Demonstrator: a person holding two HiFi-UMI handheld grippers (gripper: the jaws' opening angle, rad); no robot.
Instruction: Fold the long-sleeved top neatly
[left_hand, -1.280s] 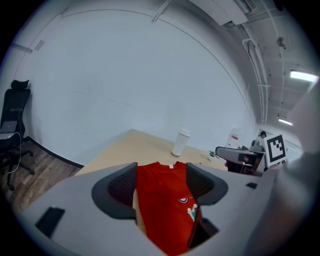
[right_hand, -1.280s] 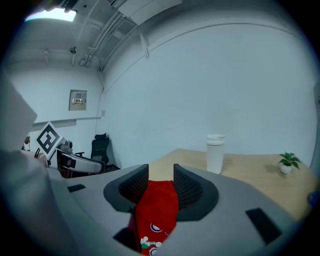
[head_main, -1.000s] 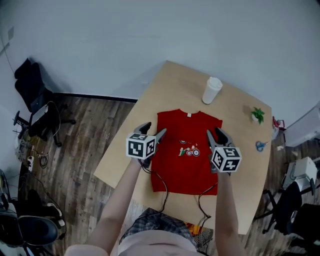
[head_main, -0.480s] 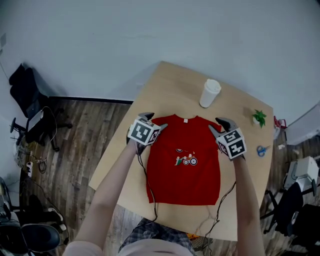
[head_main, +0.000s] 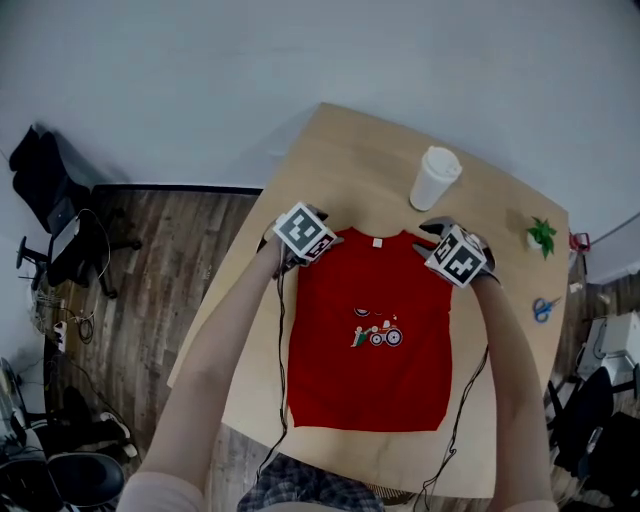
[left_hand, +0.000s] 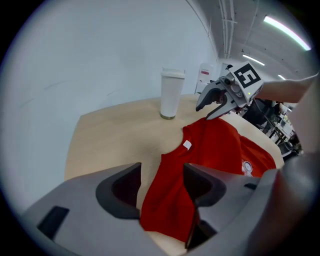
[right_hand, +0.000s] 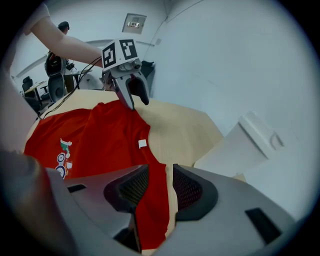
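The red long-sleeved top (head_main: 370, 340) lies flat on the wooden table (head_main: 340, 160) as a tall rectangle, print up, collar at the far end. My left gripper (head_main: 298, 248) hovers at its far left shoulder. In the left gripper view my left gripper (left_hand: 161, 187) is open; its jaws have just been closing, and the shoulder's red cloth (left_hand: 170, 200) shows in the gap without the pads pressing it. My right gripper (head_main: 445, 242) is at the far right shoulder. In the right gripper view my right gripper (right_hand: 161, 185) is narrowly open over the cloth edge (right_hand: 155, 210).
A white lidded cup (head_main: 435, 178) stands on the table just beyond the collar, close to the right gripper. A small green plant (head_main: 542, 236) and blue scissors (head_main: 545, 308) lie near the right edge. Cables trail from both grippers across the top. Chairs stand on the floor at left.
Both grippers moved from the middle of the top out to its far shoulders and sank toward the table, rolling as they went. The top has not been lifted.
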